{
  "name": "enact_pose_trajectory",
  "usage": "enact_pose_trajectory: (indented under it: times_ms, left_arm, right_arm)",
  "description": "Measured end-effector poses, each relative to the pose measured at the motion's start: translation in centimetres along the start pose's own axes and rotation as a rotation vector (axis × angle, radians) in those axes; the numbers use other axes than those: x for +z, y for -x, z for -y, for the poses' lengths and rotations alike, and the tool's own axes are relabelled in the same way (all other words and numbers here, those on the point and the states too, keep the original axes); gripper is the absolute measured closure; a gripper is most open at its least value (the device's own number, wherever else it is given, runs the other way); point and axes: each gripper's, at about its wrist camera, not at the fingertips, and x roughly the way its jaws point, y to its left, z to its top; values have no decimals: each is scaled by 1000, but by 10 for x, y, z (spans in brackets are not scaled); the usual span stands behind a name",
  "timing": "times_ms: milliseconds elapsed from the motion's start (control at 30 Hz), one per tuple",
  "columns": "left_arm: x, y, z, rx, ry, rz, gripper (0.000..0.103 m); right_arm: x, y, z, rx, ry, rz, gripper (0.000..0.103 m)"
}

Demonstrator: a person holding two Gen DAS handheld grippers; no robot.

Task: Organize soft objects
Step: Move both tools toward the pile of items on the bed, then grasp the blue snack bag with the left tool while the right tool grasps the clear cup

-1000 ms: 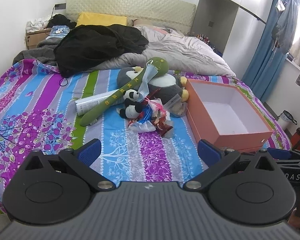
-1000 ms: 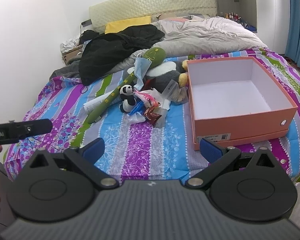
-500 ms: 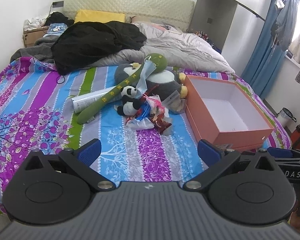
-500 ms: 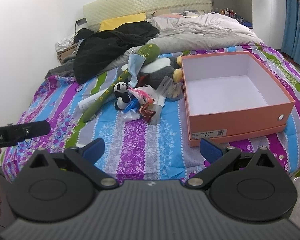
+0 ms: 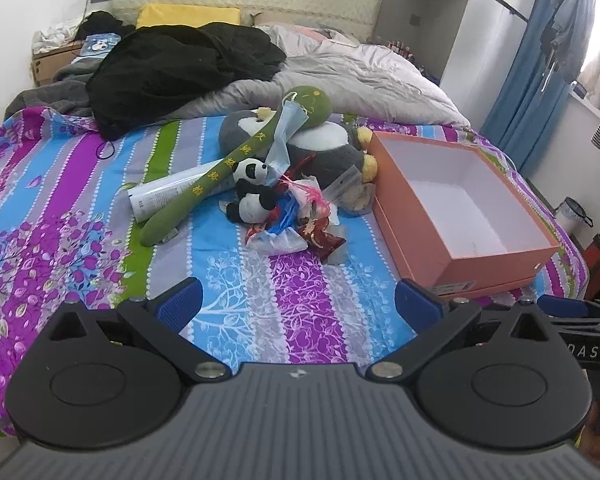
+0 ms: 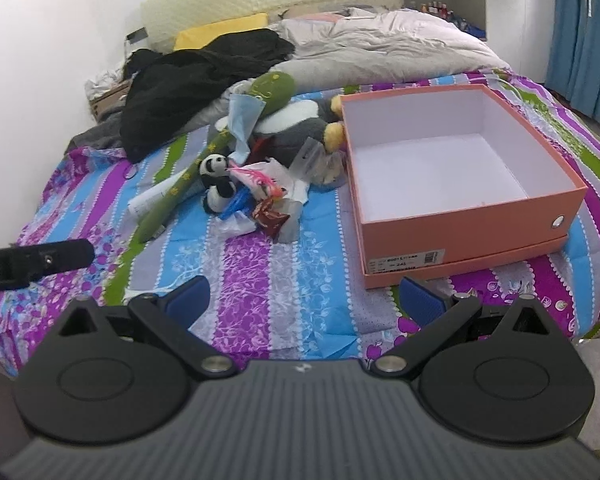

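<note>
Both the left gripper (image 5: 296,300) and the right gripper (image 6: 305,298) hover with jaws spread, empty. The panda plush (image 5: 252,190) lies tangled among wrappers (image 5: 300,216) left of the orange box (image 5: 420,216); a grab risks snagging plastic.
</note>
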Motion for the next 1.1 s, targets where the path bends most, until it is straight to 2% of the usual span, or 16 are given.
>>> enact_pose_trajectory:
  times_ms: [200, 300, 367, 400, 433, 567, 667, 833, 1000, 1067, 1100]
  left_arm:
    - [12, -35, -14, 2, 2, -28, 0]
    - [15, -54, -22, 7, -5, -40, 0]
    - [17, -68, -28, 19, -6, -50, 0]
    - [18, -75, -30, 22, -9, -55, 0]
    - [20, -82, -33, 28, -10, -63, 0]
    - [25, -107, -46, 36, -12, -60, 0]
    - [29, -122, -55, 32, -6, -50, 0]
    - [37, -156, -71, -3, 25, -70, 2]
    - [43, -196, -75, -51, 50, -104, 16]
    - [45, -212, -75, -71, 53, -114, 24]
    - [46, -220, -75, -82, 54, -116, 33]
  right_arm:
    - [10, -22, -5, -1, 19, 2, 5]
    - [13, -35, -5, 27, -7, -3, 7]
    - [16, -46, -7, 49, -18, -19, 19]
    - [17, -51, -10, 46, -17, -25, 29]
    - [17, -64, -15, 48, -24, -39, 31]
    - [16, -80, -19, 91, -60, -73, 34]
    - [17, -94, -28, 71, -25, -66, 34]
    - [25, -124, -29, 53, -55, -56, 34]
    - [40, -157, -27, 26, -89, -55, 36]
    - [47, -172, -27, 23, -92, -73, 46]
    - [50, -179, -28, 20, -98, -80, 51]
